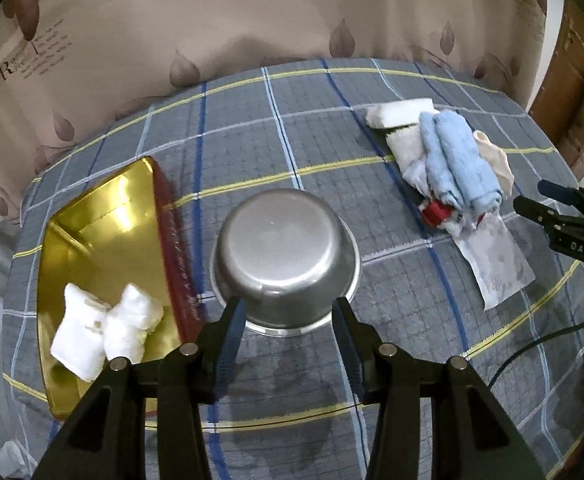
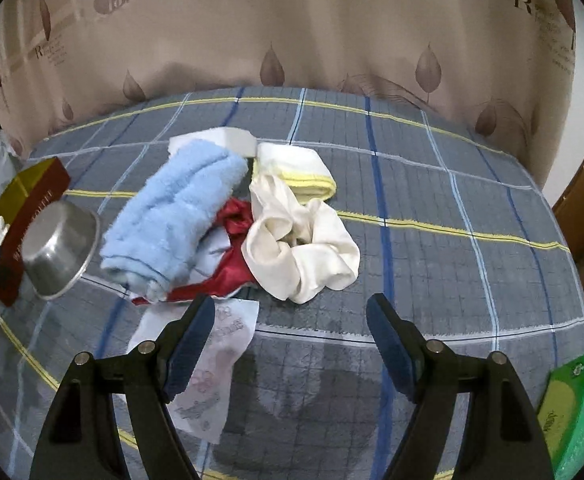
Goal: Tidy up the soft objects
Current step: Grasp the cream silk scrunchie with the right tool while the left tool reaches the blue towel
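Ahead of you, a beige curtain [image 2: 332,52] printed with leaves and lettering hangs behind the bed [image 2: 452,200], plaid grey; brown wood [image 1: 564,92] shows at two o'clock.

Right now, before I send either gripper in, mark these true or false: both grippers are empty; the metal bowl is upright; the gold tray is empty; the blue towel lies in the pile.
1. Both the left gripper and the right gripper are empty: true, jaws open.
2. The metal bowl stands upright: false, it is upside down.
3. The gold tray is empty: false, two white rolled cloths lie in it.
4. The blue towel lies in the pile: true.
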Motion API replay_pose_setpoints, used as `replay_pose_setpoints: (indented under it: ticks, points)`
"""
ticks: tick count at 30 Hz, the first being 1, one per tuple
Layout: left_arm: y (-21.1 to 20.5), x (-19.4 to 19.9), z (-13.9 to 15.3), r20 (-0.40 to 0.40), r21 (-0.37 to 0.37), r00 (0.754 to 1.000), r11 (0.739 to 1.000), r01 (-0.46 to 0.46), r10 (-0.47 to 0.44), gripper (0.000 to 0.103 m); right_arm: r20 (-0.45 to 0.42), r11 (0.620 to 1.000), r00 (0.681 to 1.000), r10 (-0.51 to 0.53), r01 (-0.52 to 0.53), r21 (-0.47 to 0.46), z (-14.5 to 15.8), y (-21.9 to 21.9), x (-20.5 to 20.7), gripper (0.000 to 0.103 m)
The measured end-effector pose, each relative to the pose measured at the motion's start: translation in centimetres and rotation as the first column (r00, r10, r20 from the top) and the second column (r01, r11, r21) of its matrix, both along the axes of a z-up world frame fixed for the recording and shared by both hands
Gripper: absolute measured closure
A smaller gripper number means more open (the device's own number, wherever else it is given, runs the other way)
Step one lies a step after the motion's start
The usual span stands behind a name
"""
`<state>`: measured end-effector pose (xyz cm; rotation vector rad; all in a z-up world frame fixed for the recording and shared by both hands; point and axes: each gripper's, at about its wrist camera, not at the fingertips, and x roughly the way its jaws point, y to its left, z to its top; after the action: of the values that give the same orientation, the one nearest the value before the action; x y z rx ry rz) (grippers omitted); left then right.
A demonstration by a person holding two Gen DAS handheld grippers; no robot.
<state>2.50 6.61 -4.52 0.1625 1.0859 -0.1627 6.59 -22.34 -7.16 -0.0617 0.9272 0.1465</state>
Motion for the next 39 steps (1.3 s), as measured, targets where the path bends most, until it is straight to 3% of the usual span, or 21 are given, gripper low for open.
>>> replay_pose_setpoints:
  ticks: [13, 17, 19, 23, 32, 39]
  points:
    - [-1.9, 0.4, -0.8, -0.009, 0.021, 0.999, 0.999, 0.032, -0.032, 0.057, 0.015, 0.999, 0.999, -0.041, 0.041, -0.009, -2.1, -0.8, 5.4, 0.028]
    - [-2.7, 1.0, -0.9, -0.019, 0.013, 0.999, 0.999, 0.033, -0.032, 0.057, -0.02, 0.999, 0.999, -0.035, 0.035, -0.011, -3.8, -1.3, 6.6, 0.057]
    - [-3.0, 1.2, -0.8, -0.023, 0.003, 0.999, 0.999, 0.035, -0.035, 0.057, -0.016, 1.0, 0.999, -0.031, 0.031, 0.001, -4.2, -1.5, 6.6, 0.06]
    - [-4.5, 2.0, 0.0, -0.014, -0.013, 0.999, 0.999, 0.05, -0.05, 0.057, 0.01, 1.0, 1.0, -0.024, 0.024, 0.002, -4.2, -1.9, 6.2, 0.082]
    - [-8.7, 4.3, 2.6, 0.024, -0.114, 0.997, 0.991, 0.076, -0.073, 0.057, 0.023, 0.998, 0.998, -0.056, 0.056, 0.031, -4.2, -3.3, 4.7, 0.085]
    - [-13.2, 6.8, 2.5, -0.005, -0.174, 0.993, 0.978, 0.114, -0.117, 0.054, 0.017, 0.998, 0.998, -0.054, 0.054, 0.038, -4.3, -3.4, 4.8, 0.084]
